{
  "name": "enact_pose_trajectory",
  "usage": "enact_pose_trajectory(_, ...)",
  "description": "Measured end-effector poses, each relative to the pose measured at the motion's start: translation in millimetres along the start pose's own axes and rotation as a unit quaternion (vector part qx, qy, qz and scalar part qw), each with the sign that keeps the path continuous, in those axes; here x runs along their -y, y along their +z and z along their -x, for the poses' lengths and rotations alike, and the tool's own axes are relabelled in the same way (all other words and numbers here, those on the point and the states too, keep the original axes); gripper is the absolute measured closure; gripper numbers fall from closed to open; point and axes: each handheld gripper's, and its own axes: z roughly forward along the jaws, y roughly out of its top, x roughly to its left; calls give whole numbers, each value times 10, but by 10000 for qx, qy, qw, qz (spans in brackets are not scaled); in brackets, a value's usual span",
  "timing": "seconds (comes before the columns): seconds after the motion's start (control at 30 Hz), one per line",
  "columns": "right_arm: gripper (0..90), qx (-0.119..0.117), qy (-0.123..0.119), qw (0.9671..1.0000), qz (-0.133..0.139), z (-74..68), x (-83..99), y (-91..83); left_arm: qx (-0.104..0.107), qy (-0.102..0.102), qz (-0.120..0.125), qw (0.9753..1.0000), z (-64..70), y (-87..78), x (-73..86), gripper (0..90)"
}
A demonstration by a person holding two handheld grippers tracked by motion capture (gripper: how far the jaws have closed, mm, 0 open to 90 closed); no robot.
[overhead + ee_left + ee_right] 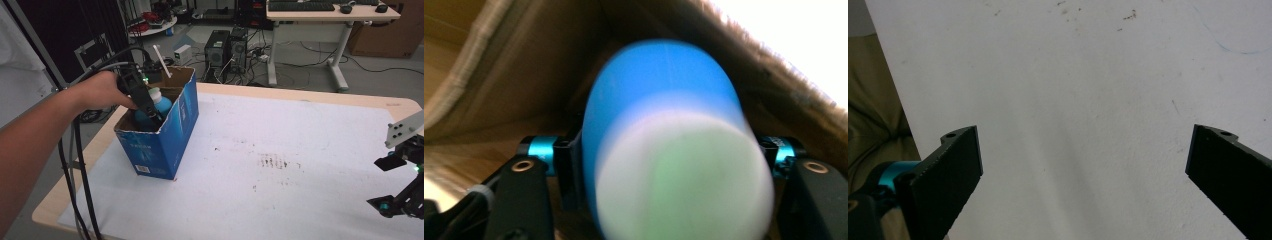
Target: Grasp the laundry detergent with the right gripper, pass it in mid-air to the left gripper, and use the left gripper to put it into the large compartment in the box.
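Note:
An open blue cardboard box (165, 135) stands on the left part of the table. My left gripper (152, 116) reaches down into it, held by a hand (102, 90). It is shut on a blue bottle (161, 102) with a white cap. In the left gripper view the bottle (664, 125) is blurred and sits between the two jaws, cap toward the camera, with the brown inner box wall (524, 60) around it. My right gripper (386, 184) hovers open near the table's right edge, above the bare white sheet (1073, 75), with nothing between its jaws (1083, 150).
A white sheet (280, 165) with dark smudges covers the wooden table (310, 95). A white stick (162, 61) pokes out of the box's far corner. Black cables (75, 170) hang off the left edge. Computer towers (225, 50) and a desk (330, 15) stand beyond the table.

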Motion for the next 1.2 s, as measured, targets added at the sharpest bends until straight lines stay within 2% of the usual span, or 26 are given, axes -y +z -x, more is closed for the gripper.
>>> enact_pose_trajectory(0.13,8,0,-4,10000,4,-5,5,-8,-50,-156,329,9993,-37,-160,14,270)
enact_pose_trajectory(0.23,8,19,30,10000,12,-15,7,-17,36,-452,739,9962,-73,-293,51,243)
enact_pose_trajectory(0.47,8,27,-12,10000,27,-33,16,-32,9,-588,1291,9899,-99,-569,62,225)
enact_pose_trajectory(0.53,8,33,-17,10000,41,-32,19,-38,-45,-574,1371,9889,-85,-629,39,225)
enact_pose_trajectory(0.63,8,32,1,10000,37,-30,21,-50,-30,-515,1509,9872,-41,-715,-18,225)
enact_pose_trajectory(0.73,8,49,-3,10000,80,-28,20,-61,18,-428,1450,9885,34,-763,-110,225)
enact_pose_trajectory(0.83,8,52,3,9999,96,-28,20,-75,-32,-324,1386,9898,109,-794,-211,225)
enact_pose_trajectory(0.9,8,50,3,9999,100,-26,21,-73,144,-147,1475,9888,158,-812,-266,225)
enact_pose_trajectory(0.97,8,42,-2,10000,90,-26,21,-72,400,89,1388,9895,185,-815,-313,225)
enact_pose_trajectory(1.0,8,36,-1,9999,94,-25,20,-72,438,128,1347,9898,204,-810,-344,225)
enact_pose_trajectory(1.07,8,22,1,9999,107,-25,17,-75,442,29,1338,9900,237,-794,-410,225)
enact_pose_trajectory(1.1,8,29,6,9999,108,-27,17,-77,475,50,1328,9900,252,-789,-441,225)
enact_pose_trajectory(1.2,8,22,4,9999,139,-25,21,-84,654,275,1390,9877,313,-770,-527,225)
